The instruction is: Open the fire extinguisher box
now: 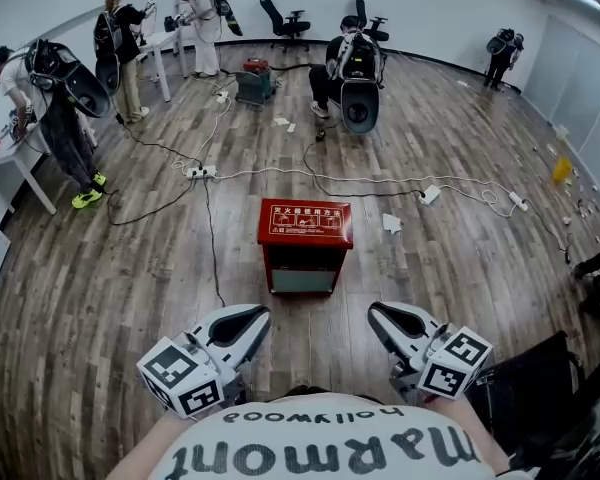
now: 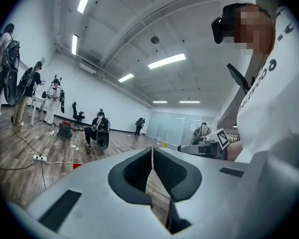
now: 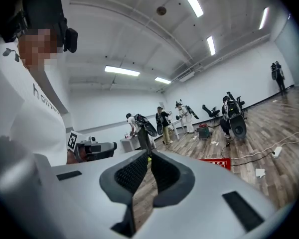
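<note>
Left gripper (image 1: 250, 320), jaws pressed together and empty, is held low at the person's chest. The red fire extinguisher box (image 1: 305, 230) stands ahead on the wooden floor (image 1: 460, 268), well apart from both. Right gripper (image 1: 385, 318) is likewise closed on nothing.

The room is brightly and evenly lit from above — long ceiling strip lights (image 2: 165, 60) glow white, blown out with no detail. Shadows on the ground are faint and short. In the head view the wooden floor (image 1: 450, 88) carries a pale sheen toward the far wall (image 1: 430, 8). All three views bow strongly at their edges, and both gripper views darken to black, rounded corners. Close to the lens, the left tool (image 2: 152, 152) and the right tool (image 3: 149, 157) look soft, while the distant room stays fairly sharp.
</note>
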A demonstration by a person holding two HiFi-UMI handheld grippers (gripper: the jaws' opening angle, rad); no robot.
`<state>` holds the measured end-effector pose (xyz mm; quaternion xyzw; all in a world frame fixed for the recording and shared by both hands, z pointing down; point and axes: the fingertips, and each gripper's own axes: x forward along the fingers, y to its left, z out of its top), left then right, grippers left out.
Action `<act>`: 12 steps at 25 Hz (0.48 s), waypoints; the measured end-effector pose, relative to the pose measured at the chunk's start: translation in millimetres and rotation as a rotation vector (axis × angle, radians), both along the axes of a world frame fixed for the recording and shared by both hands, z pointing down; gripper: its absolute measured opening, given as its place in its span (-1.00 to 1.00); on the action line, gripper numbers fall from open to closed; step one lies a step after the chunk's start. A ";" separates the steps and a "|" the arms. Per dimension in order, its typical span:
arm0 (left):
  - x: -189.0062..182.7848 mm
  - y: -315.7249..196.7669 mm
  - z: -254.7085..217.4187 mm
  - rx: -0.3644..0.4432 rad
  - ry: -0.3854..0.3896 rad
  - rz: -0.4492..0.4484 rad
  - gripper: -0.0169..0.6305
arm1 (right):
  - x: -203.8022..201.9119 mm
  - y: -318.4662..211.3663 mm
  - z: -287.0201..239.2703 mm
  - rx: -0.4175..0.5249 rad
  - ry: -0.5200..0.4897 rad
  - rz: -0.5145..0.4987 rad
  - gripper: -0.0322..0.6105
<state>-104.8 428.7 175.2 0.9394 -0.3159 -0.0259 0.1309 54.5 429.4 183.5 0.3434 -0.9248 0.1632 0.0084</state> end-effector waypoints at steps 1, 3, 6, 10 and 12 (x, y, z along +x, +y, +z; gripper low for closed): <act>-2.1 -0.2 3.5 0.004 -0.012 0.003 -0.90 | -2.2 -1.4 2.4 0.006 -0.009 0.006 -0.86; -7.8 -4.3 10.6 0.004 -0.030 -0.002 -0.90 | -8.1 -3.9 9.0 0.000 -0.020 0.000 -0.86; -17.1 -14.9 18.5 -0.025 -0.025 -0.018 -0.90 | -14.4 -8.4 21.9 -0.039 -0.003 -0.012 -0.86; -19.5 -25.0 31.4 -0.071 -0.035 -0.011 -0.90 | -7.7 -22.5 39.0 -0.094 0.001 0.029 -0.86; -17.1 -32.2 36.5 -0.089 -0.038 0.009 -0.90 | -6.7 -34.7 44.3 -0.104 0.004 0.038 -0.86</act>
